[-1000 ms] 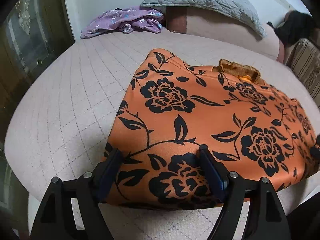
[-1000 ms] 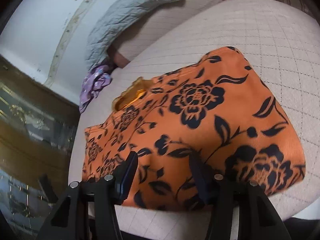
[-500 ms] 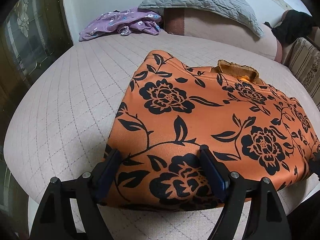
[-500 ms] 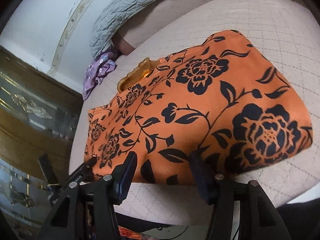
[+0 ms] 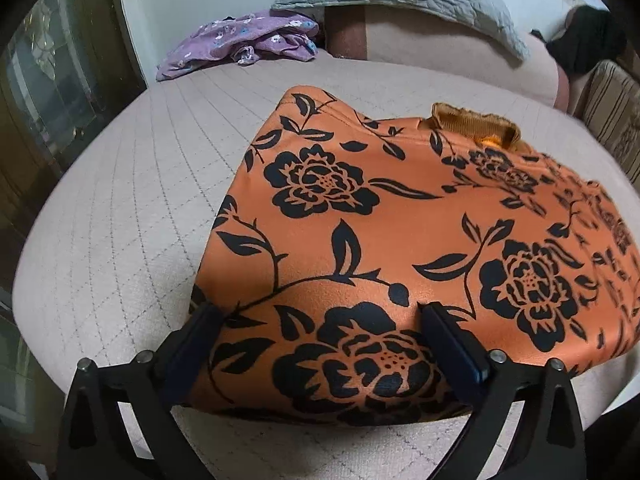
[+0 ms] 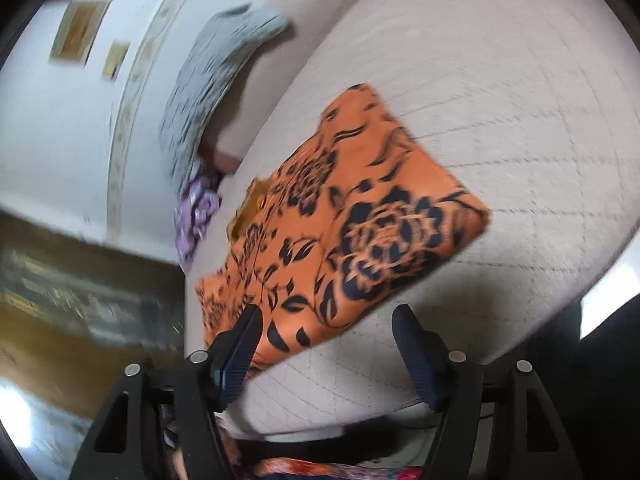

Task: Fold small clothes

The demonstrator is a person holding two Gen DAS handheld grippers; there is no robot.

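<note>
1. While the orange floral garment (image 5: 380, 232) lies folded on the quilted bed cover (image 5: 132, 208), near its front edge, the left gripper (image 5: 320, 320) has its fingers spread on both sides of the near fold, and I cannot tell if they touch the cloth.
2. The right gripper (image 6: 324, 320) is spread wide and holds nothing; it hangs off the near edge of the bed.
3. One risk, I think: if the left gripper slides away with a finger under the fold, the smooth cloth may drag and the fold may open.
4. Compared with half a second ago, the right gripper is pulled back and turned, so the garment looks smaller and blurred; the left view is almost the same.
</note>
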